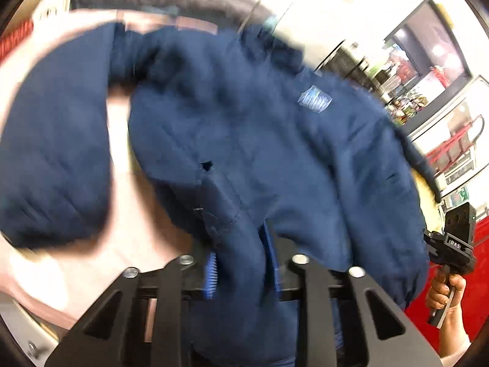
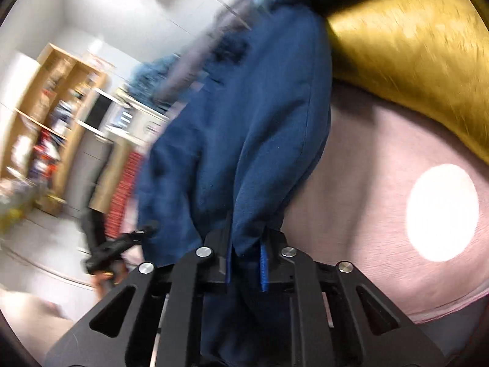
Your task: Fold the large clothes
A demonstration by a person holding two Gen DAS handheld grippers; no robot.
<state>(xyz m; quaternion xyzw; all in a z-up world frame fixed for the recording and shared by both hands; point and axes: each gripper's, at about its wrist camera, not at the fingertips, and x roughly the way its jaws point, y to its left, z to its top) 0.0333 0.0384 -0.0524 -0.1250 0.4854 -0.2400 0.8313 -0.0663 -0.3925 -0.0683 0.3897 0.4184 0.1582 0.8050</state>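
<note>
Both my left gripper [image 1: 241, 270] and right gripper [image 2: 246, 270] have fingers pinching the dark navy fabric jacket [image 1: 244, 128], frame centre, above the pink bed [image 2: 366, 214]. Risk: thick folds slipping under its weight.

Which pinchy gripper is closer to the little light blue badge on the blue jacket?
Left, probably. The left gripper pinches the navy jacket below the badge. The right gripper clamps another bunch of the jacket, and its view shows no badge.
</note>
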